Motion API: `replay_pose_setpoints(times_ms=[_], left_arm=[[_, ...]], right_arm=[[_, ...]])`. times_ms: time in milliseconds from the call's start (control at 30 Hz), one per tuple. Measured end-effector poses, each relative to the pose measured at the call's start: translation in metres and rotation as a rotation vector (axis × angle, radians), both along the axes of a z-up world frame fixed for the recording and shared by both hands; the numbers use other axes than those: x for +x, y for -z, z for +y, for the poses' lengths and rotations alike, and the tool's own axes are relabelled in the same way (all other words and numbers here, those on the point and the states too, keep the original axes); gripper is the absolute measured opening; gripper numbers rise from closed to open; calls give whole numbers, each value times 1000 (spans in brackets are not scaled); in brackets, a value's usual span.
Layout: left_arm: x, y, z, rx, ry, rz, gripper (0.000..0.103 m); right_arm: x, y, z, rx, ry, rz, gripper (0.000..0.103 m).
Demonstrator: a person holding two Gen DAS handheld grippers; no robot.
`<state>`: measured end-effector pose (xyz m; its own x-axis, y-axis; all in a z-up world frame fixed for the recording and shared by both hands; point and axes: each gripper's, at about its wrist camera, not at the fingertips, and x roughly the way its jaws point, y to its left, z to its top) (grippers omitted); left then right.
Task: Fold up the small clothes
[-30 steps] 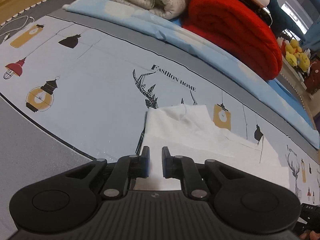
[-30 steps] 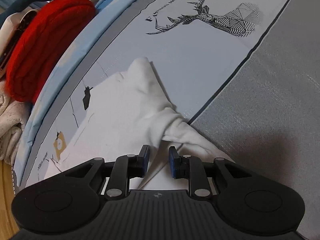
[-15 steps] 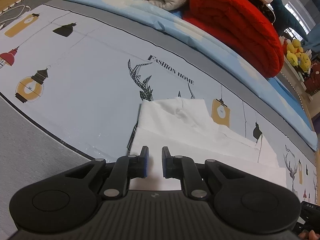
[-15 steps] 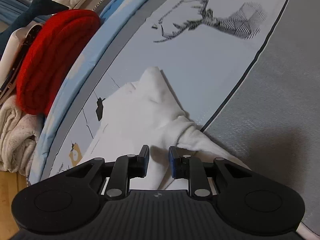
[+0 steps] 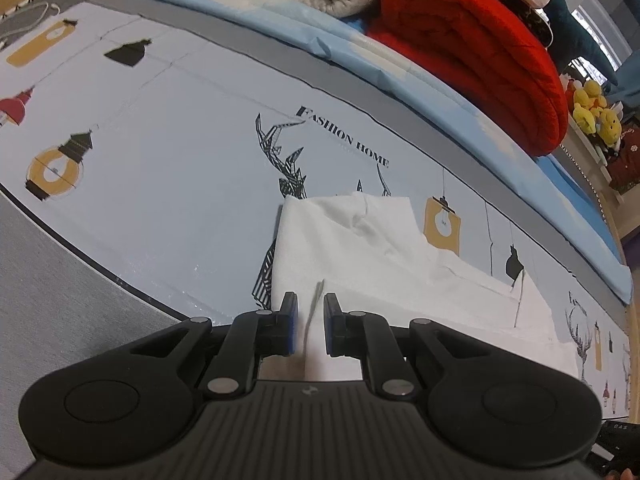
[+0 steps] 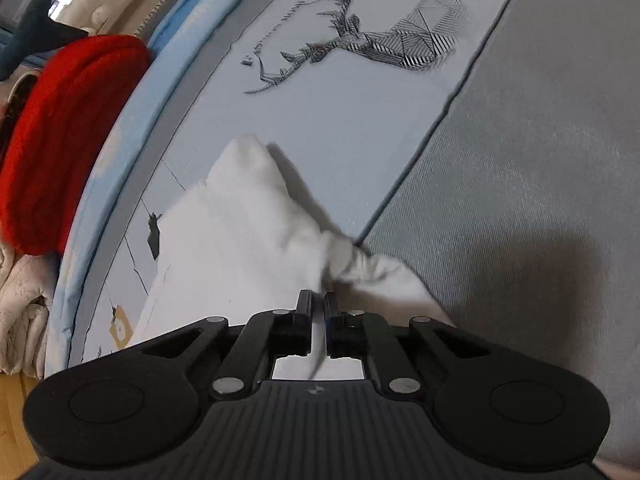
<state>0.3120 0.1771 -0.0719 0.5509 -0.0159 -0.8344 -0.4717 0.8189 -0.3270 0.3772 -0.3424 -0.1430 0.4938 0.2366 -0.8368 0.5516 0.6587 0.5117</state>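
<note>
Lying between both jaws: white garment (image 6: 240, 240)

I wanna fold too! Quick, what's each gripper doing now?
Left gripper: nearly shut, cloth edge between its fingers; grip unclear.
Right gripper: just closed, holding the cloth.

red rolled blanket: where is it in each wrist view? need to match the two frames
Left wrist view: red rolled blanket sits top right, beyond the light blue folded sheet, with yellow plush toys to its right.
Right wrist view: red rolled blanket runs along the left edge, upper half.
Shared landmark: the black geometric deer print on the bed cover, just beyond the white garment in both.
</note>
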Motion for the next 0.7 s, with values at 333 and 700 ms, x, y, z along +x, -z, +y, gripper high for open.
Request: replay_pose_setpoints(times_ms=[333, 700], left_arm=[[13, 35, -7, -60, 51, 84, 33], [9, -1, -14, 166, 25, -27, 4]], right_arm=[[7, -32, 5, -109, -53, -197, 22], [19, -14, 15, 1, -88, -147, 22]])
